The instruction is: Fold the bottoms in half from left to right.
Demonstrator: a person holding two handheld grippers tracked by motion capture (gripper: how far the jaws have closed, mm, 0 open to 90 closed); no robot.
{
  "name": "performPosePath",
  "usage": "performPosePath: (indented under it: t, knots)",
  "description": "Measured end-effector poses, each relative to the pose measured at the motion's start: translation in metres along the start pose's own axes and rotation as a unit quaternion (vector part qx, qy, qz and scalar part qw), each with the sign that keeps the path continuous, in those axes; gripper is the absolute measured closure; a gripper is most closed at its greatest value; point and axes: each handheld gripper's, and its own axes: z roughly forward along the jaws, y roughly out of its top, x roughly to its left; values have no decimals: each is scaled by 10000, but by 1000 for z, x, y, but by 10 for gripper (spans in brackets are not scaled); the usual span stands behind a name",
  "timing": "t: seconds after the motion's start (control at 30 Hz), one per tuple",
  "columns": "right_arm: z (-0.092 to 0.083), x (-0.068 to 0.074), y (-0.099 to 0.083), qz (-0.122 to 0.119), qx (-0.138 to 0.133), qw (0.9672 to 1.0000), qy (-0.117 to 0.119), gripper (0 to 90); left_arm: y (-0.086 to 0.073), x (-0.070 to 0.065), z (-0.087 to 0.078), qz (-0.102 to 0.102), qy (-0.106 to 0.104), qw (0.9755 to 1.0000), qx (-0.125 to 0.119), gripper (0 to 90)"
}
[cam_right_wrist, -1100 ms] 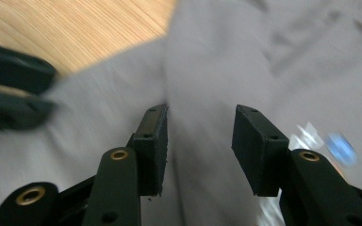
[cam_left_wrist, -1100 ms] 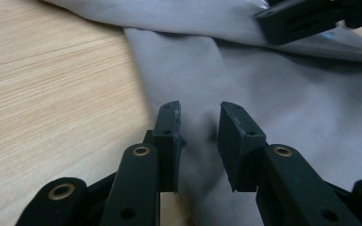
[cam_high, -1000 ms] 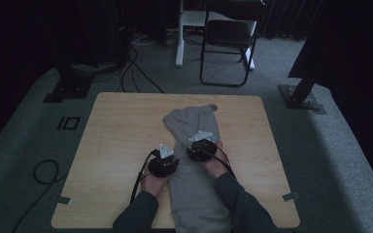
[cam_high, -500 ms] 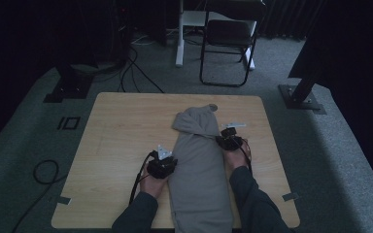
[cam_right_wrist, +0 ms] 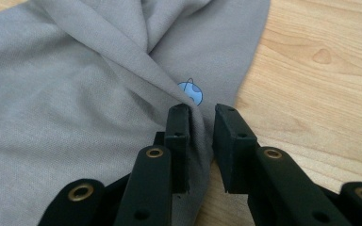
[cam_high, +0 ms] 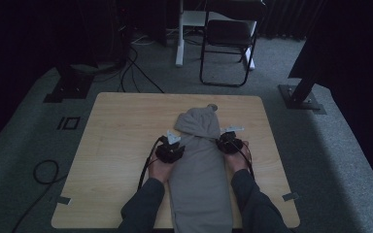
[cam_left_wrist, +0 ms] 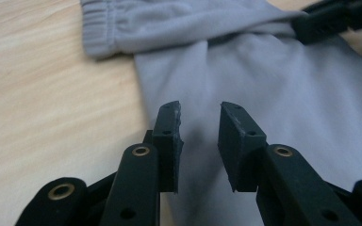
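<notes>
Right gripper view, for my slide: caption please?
Right tool at the grey hoodie's edge beside its small blue print.

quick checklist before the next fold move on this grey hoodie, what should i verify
1. Hoodie lies flat down the middle of the table: ok.
2. Right gripper has cloth between its jaws: ok, a pinched fold by the blue print; jaws just reopened slightly.
3. Right grip firm: cannot tell.
4. Left gripper holds cloth: not ok, jaws apart over the fabric, just opened further.
5. Sleeve cuff folded across the body: ok.
6. Grippers at matching height on both sides: ok.
</notes>
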Motion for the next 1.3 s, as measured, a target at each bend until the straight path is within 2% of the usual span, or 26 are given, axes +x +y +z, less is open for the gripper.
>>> performPosePath:
  t: [0.07,0.13,0.17,0.27,0.3,0.4,0.5,0.6,0.67,0.7,0.77,0.83,0.9,0.93,1.1,1.13,1.2,1.23,1.27,1.3]
  knots:
    - [0,1,0,-52,-10,10000,-19,765,1,1,12,41,18,9997,222,707]
    - [0,1,-1,-59,-17,10000,-17,766,-1,2,16,22,31,9996,287,739]
    - [-1,1,-1,-43,-18,10000,-6,765,-6,2,13,-89,9,9998,171,739]
    - [-5,2,-6,-10,-3,10000,26,764,-15,-1,5,-13,-26,9999,150,787]
    - [-7,4,-8,-12,-13,10000,48,764,-18,-2,2,-66,-45,9999,140,789]
    - [-17,12,-17,-150,-2,9998,123,764,-28,-7,-11,-59,-102,9998,180,790]
    - [-27,20,-26,-385,36,9990,233,764,-38,-10,-24,-151,-202,9994,216,789]
    - [-35,25,-32,-463,113,9982,354,759,-49,-14,-35,-251,-327,9990,180,789]
    - [-39,29,-35,-494,143,9978,424,727,-55,-18,-42,-325,-472,9982,200,789]
    - [-41,33,-36,-608,144,9973,380,692,-56,-19,-43,-309,-503,9981,174,771]
    - [-43,40,-36,-904,32,9954,314,620,-57,-20,-45,-228,-506,9984,87,727]
    - [-43,49,-31,-1164,-53,9929,222,587,-54,-17,-44,-275,-477,9985,-1,718]
    - [-40,58,-24,-1347,-152,9904,265,564,-49,-15,-41,-318,-424,9986,-32,714]
    - [-38,62,-19,-1432,-190,9890,308,558,-47,-14,-39,-274,-380,9989,-21,714]
    - [-19,89,6,-1807,-248,9819,501,559,-43,-10,-27,-276,-288,9992,90,730]
    - [-19,89,6,-1807,-248,9819,501,559,-43,-10,-27,-276,-288,9992,90,734]
    - [-8,99,16,-1931,-263,9792,559,563,-43,-10,-27,-255,-241,9993,84,746]
    - [-5,102,19,-1929,-272,9790,595,567,-43,-10,-27,-232,-223,9994,88,754]
    - [-2,104,21,-1965,-272,9782,620,582,-43,-10,-27,-216,-201,9995,89,760]
    - [0,106,23,-2016,-240,9770,649,643,-43,-11,-27,-222,-189,9995,81,769]
